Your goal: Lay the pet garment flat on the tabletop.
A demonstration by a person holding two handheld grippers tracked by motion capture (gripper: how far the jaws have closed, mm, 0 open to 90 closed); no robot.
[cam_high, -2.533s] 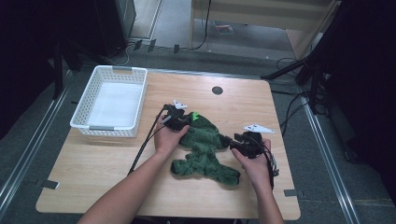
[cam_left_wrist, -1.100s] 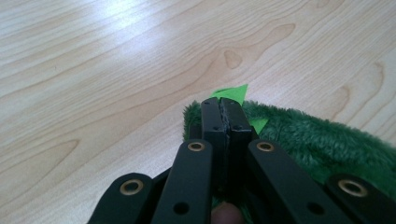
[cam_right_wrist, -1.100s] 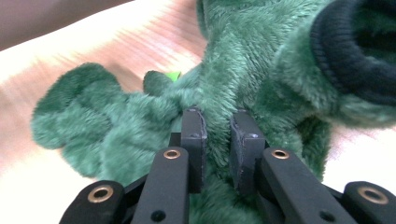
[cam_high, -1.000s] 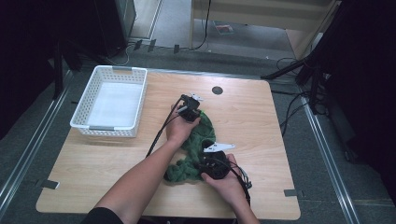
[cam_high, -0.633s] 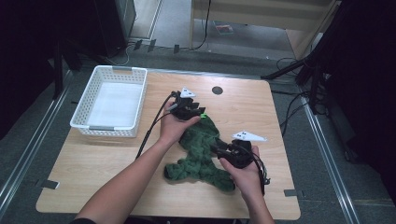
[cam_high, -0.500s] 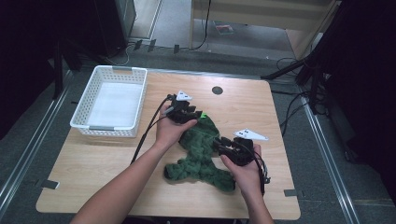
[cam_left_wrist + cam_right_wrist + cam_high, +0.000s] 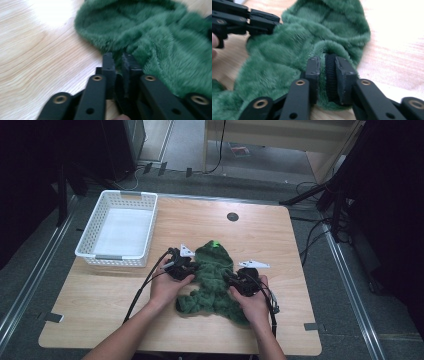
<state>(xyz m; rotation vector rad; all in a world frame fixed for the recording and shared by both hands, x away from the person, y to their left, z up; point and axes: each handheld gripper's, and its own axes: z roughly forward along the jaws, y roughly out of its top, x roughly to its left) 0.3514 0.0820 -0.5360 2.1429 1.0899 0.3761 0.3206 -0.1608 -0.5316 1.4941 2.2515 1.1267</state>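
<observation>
A fuzzy green garment (image 7: 212, 277) with a hood lies flat in the middle of the wooden table (image 7: 125, 305). My left gripper (image 7: 186, 266) is at its left edge, jaws shut on a fold of the green fleece (image 7: 140, 50). My right gripper (image 7: 234, 279) is at the garment's right side, shut on a sleeve end with a black ribbed cuff (image 7: 331, 75). In the right gripper view the green garment (image 7: 294, 42) spreads ahead and my left gripper (image 7: 270, 26) shows at the top left, pinching the far edge.
A white plastic basket (image 7: 120, 227) stands on the table's back left. A round black grommet (image 7: 232, 216) sits near the far edge. Cables trail from both grippers over the table. Bare wood lies to the left and right of the garment.
Both grippers have shifted along the garment: the left one came back down from the hood to the left edge, and the right one moved right to the sleeve cuff.
</observation>
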